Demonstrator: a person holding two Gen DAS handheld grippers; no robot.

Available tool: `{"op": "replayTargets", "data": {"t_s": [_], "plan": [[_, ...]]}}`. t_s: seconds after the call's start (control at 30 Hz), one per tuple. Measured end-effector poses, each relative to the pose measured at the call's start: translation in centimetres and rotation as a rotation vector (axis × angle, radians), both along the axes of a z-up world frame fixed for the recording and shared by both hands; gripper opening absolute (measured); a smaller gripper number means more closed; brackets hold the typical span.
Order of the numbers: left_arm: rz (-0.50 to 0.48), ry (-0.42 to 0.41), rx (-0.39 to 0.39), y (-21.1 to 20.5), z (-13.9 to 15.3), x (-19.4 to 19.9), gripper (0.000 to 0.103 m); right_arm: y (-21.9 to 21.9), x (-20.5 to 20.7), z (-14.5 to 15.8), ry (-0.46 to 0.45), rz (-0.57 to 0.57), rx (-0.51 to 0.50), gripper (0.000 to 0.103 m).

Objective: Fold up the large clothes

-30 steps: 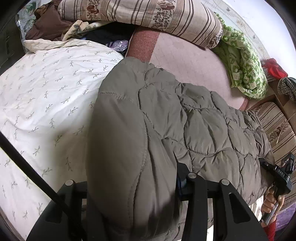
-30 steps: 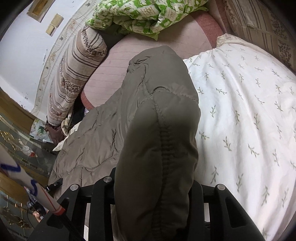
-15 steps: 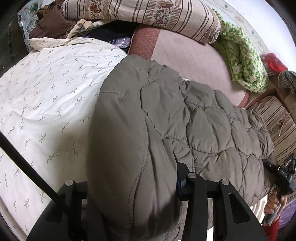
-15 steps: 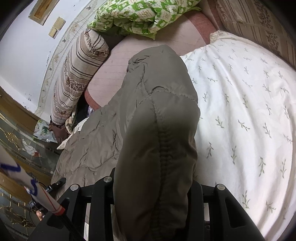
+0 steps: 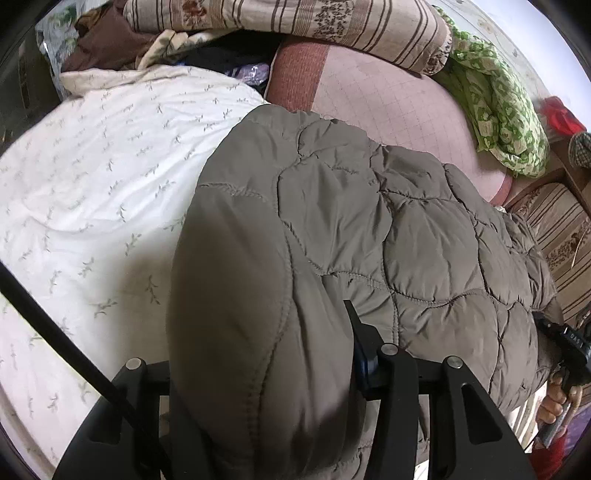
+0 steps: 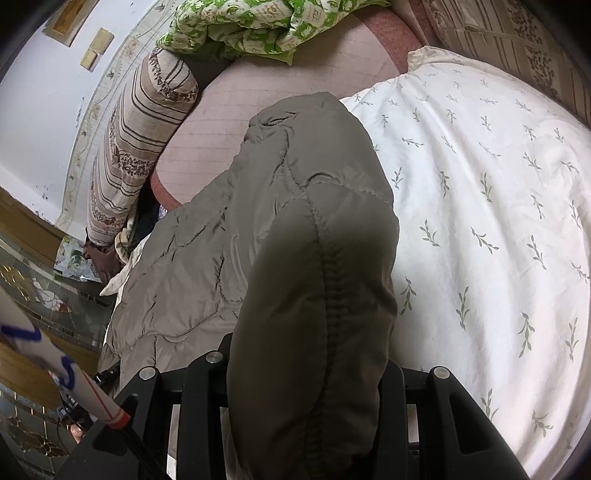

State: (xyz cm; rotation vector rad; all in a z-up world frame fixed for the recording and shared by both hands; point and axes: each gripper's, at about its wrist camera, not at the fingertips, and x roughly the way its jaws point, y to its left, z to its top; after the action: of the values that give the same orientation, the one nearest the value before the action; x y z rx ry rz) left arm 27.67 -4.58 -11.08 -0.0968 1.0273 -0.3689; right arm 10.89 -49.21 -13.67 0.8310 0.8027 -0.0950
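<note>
Both tools still grip the quilted jacket (image 5: 369,229); duvet (image 5: 92,184) edges nearer.

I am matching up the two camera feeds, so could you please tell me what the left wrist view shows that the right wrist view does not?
Only the left wrist view shows a red item at the far right edge, the right gripper and the hand holding it. Only the right wrist view shows a wooden frame on the white wall and ornate patterned glass. Both show the quilted olive jacket clamped in the viewing gripper, the white leaf-print duvet, the striped bolster and the green floral quilt.
</note>
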Motion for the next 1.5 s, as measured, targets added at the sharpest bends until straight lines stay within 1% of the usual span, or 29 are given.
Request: {"op": "replayTargets", "data": {"t_s": [0.07, 0.13, 0.37, 0.67, 0.73, 0.8, 0.9, 1.0, 1.1, 1.17, 1.27, 1.37, 1.5], "plan": [[-0.008, -0.025, 0.026, -0.2, 0.6, -0.5, 0.047, 0.0, -0.2, 0.2, -0.009, -0.001, 0.002, 0.04], [-0.011, -0.03, 0.033, -0.3, 0.7, -0.7, 0.047, 0.0, -0.4, 0.4, -0.02, 0.003, 0.009, 0.04], [-0.014, -0.012, 0.031, -0.1, 0.1, -0.1, 0.047, -0.2, -0.2, 0.0, -0.016, 0.01, 0.018, 0.04], [-0.011, -0.027, 0.051, -0.1, 0.6, -0.7, 0.047, 0.1, -0.8, 0.3, -0.024, 0.004, 0.025, 0.04], [-0.01, -0.031, 0.055, 0.0, 0.6, -0.9, 0.048, 0.2, -1.2, 0.3, -0.025, 0.002, 0.025, 0.04], [-0.007, -0.044, 0.075, 0.0, 0.7, -1.2, 0.052, 0.4, -1.4, 0.2, -0.023, -0.003, 0.021, 0.04], [-0.006, -0.07, 0.104, -0.1, 1.0, -1.7, 0.054, 0.6, -1.6, 0.1, -0.01, -0.016, -0.01, 0.044], [-0.01, -0.087, 0.122, -0.1, 1.2, -2.1, 0.055, 0.6, -1.7, 0.1, 0.005, -0.032, -0.039, 0.05], [-0.011, -0.093, 0.124, -0.1, 1.4, -2.3, 0.055, 0.5, -1.9, 0.1, 0.014, -0.052, -0.047, 0.054], [-0.01, -0.095, 0.125, -0.1, 1.5, -2.3, 0.055, 0.4, -2.0, 0.1, 0.019, -0.066, -0.054, 0.059], [-0.007, -0.094, 0.13, -0.1, 1.6, -2.4, 0.056, 0.2, -2.5, 0.2, 0.024, -0.109, -0.067, 0.064], [-0.007, -0.076, 0.122, -0.1, 1.8, -2.4, 0.056, 0.0, -3.4, 0.4, 0.024, -0.16, -0.058, 0.068], [-0.022, -0.042, 0.067, 0.7, 2.1, -2.3, 0.057, 0.2, -5.2, 1.6, 0.011, -0.221, -0.069, 0.068]]}}
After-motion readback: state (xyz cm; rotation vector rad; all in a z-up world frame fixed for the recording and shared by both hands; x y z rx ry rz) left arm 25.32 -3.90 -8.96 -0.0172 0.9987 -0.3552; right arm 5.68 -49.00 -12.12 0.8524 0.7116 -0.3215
